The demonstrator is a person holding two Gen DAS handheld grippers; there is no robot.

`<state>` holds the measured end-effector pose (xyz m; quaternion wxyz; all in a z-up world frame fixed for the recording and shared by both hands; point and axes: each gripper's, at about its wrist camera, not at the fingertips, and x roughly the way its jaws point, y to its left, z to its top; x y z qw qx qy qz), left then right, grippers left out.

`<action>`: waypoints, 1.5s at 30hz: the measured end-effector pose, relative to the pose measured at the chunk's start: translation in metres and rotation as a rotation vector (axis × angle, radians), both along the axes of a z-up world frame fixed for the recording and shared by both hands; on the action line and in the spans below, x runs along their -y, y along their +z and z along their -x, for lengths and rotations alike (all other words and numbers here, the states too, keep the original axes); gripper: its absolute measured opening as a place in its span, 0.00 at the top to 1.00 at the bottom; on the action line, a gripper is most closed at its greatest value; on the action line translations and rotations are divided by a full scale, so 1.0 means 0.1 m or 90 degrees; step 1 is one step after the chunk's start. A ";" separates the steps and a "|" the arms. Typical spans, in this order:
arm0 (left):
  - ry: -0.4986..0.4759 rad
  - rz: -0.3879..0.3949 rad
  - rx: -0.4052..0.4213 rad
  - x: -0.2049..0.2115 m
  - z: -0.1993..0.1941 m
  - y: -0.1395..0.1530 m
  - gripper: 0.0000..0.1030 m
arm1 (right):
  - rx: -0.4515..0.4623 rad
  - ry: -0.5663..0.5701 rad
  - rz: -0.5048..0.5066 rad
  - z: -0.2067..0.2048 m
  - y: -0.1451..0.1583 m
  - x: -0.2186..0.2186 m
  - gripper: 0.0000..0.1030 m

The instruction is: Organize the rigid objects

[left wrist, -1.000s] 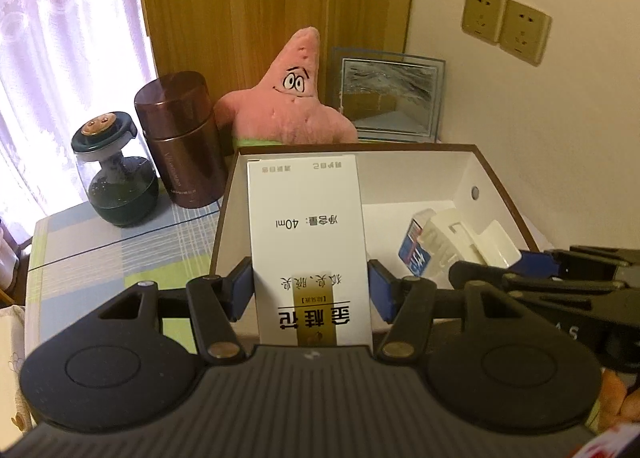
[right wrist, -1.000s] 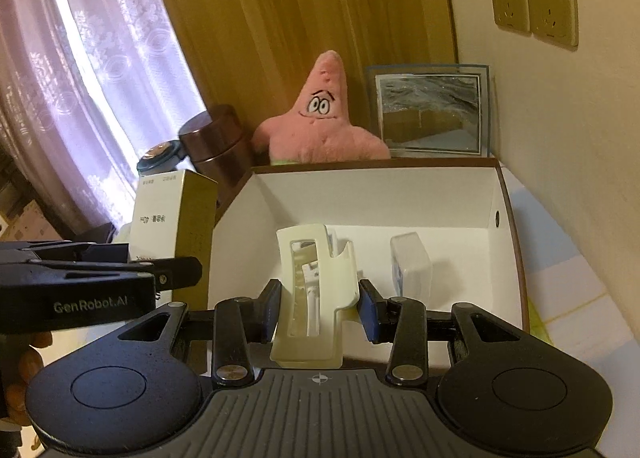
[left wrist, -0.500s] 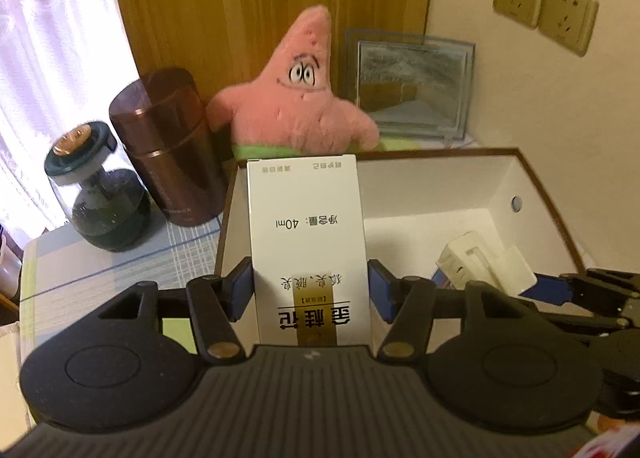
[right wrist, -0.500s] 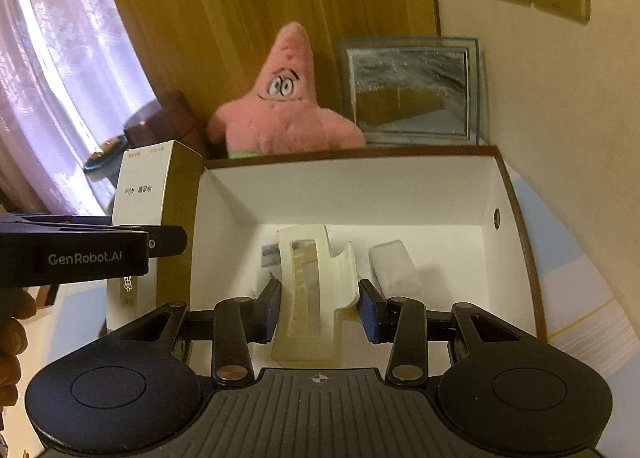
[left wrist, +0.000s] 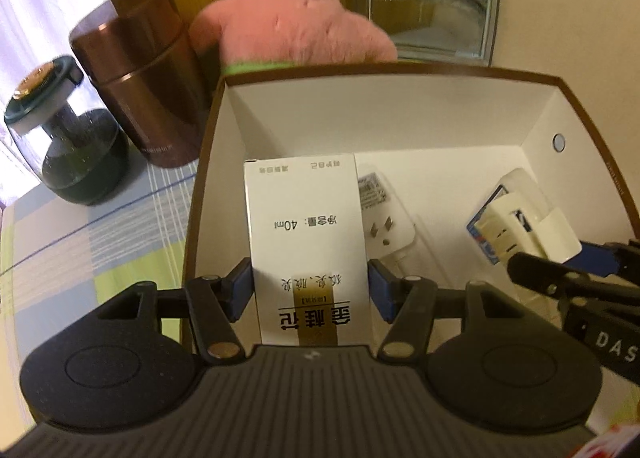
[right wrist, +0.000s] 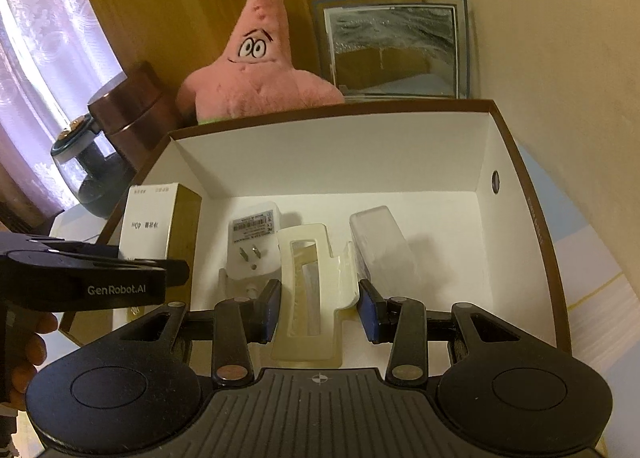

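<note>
We are gripping a tall white carton (left wrist: 306, 242) in our left gripper (left wrist: 310, 290), its blue pads pressing on both long sides. The carton is smooth card with a gold band and black print reading upside down, "40ml" among it; its long axis is running toward 12 o'clock, away from the camera, over the left part of the open box (left wrist: 400, 70).

Our right gripper (right wrist: 319, 308) is holding a cream plastic clip (right wrist: 310, 290), glossy, flat and slotted with a long rectangular window. The left pad is touching it; at the right pad we cannot tell. Its long axis is also pointing toward 12 o'clock.

The box is matte white inside with a brown rim. Lying on its floor are a white plug adapter (right wrist: 254, 238) at 11 o'clock from the clip and a frosted rectangular case (right wrist: 380, 242) at 1 o'clock.

Behind the box a pink plush star (right wrist: 256, 70) is standing.
</note>
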<state>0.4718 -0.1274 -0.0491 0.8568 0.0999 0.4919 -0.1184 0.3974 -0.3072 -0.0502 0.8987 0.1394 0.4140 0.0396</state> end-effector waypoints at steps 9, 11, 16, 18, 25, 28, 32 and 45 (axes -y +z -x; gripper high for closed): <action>-0.014 0.018 0.002 -0.02 0.02 0.05 0.41 | -0.015 -0.013 -0.002 -0.01 -0.06 0.01 0.64; -0.018 0.028 0.000 -0.03 0.05 0.06 0.41 | -0.016 -0.019 0.001 -0.01 -0.06 0.01 0.63; -0.025 0.035 0.004 -0.02 0.14 0.10 0.40 | -0.007 -0.033 -0.002 0.00 -0.06 0.04 0.63; -0.023 0.040 0.004 -0.03 0.17 0.12 0.40 | -0.003 -0.031 -0.011 0.02 -0.04 0.07 0.63; -0.017 0.052 0.017 -0.09 0.34 0.23 0.40 | 0.000 -0.019 -0.016 0.19 0.02 0.11 0.56; -0.013 0.060 0.021 -0.12 0.43 0.29 0.40 | 0.005 -0.017 -0.023 0.28 0.05 0.14 0.55; -0.004 0.078 0.028 -0.17 0.55 0.39 0.40 | 0.019 -0.017 -0.027 0.40 0.13 0.18 0.54; 0.013 0.095 0.079 -0.36 1.15 0.71 0.40 | 0.066 0.016 -0.032 0.90 0.40 0.13 0.51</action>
